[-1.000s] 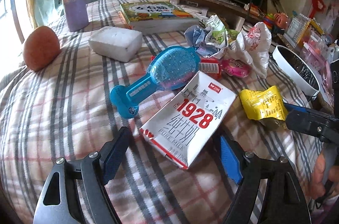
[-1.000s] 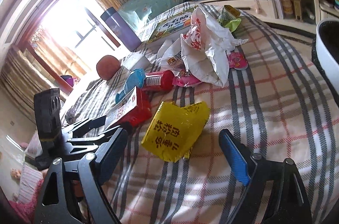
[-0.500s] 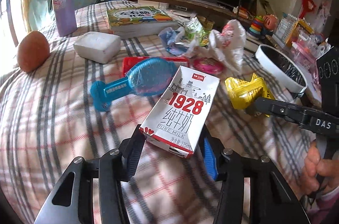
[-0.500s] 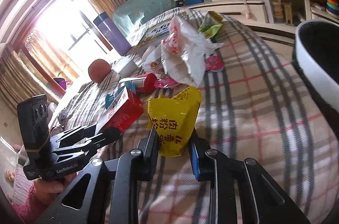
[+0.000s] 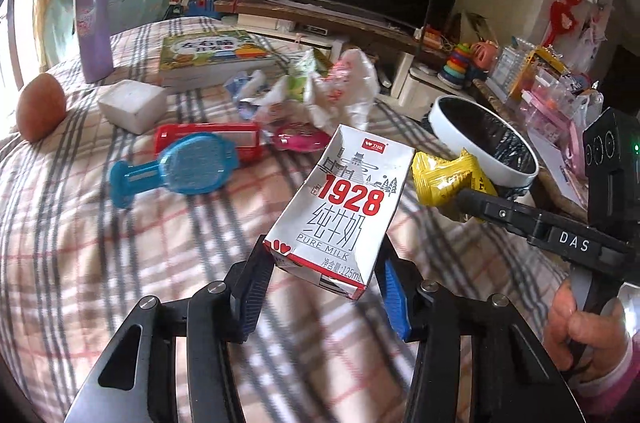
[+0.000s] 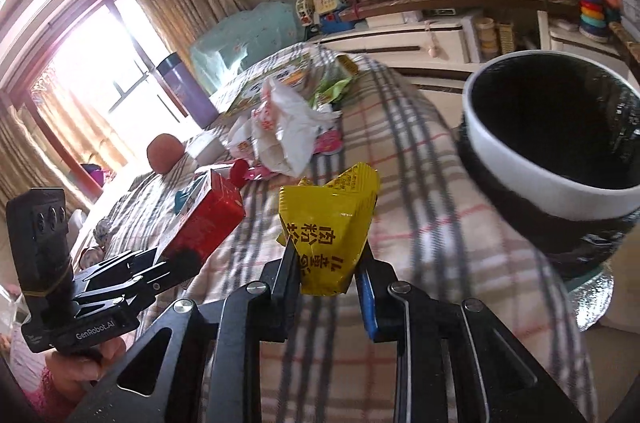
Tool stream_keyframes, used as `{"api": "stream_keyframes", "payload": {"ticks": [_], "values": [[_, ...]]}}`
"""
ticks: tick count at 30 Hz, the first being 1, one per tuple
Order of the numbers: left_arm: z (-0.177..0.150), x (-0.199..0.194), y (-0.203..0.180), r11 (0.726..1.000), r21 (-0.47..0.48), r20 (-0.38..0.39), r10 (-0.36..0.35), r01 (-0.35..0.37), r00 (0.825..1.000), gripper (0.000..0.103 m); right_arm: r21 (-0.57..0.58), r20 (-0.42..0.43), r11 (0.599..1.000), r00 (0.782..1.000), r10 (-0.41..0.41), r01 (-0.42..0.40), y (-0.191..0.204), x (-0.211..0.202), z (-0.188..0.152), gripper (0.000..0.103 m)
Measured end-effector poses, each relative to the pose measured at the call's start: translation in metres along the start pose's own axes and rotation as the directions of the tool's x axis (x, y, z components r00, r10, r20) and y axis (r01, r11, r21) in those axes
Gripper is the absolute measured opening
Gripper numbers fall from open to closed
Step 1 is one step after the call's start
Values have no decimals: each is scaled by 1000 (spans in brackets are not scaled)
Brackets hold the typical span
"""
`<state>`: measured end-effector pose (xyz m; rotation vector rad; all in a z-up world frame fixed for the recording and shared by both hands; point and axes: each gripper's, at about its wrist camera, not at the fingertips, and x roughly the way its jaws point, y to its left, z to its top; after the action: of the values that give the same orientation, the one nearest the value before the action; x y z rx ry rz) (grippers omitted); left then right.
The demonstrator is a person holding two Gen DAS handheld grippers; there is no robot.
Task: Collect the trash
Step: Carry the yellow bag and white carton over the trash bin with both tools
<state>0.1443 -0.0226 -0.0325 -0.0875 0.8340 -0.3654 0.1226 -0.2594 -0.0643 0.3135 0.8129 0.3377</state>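
Window (image 6: 92,63) glare, fisheye edges, blur

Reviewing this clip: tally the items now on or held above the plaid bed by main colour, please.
Yellow: 1, wrapper
Blue: 1, brush
Purple: 1, bottle
Red: 1, flat case
Pink: 1, packet
White: 3, milk carton, block, bag
Total: 8

I see white-and-red milk carton (image 5: 344,211), yellow wrapper (image 6: 330,223), blue brush (image 5: 180,169) far left, white-rimmed black bin (image 6: 560,135) right, grey-red plaid cloth (image 5: 100,243).
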Motion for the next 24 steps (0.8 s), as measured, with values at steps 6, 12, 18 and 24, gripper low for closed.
{"api": "stream_keyframes", "payload": {"ticks": [6,12,18,24], "values": [[4,10,-15,1000,-10,-18,-19,19,1000,49,10,30,999,999,-37,37,-14,-17,1,26],[13,21,-32,999,9,-19,-46,46,999,49,27,47,997,997,-68,67,-30,-31,2,26],[20,29,-49,996,40,-20,-73,74,997,49,47,74,995,993,-95,92,-45,-44,5,26],[26,37,-64,993,70,-24,-95,96,995,49,69,90,991,989,-117,111,-60,-55,5,26]]}}
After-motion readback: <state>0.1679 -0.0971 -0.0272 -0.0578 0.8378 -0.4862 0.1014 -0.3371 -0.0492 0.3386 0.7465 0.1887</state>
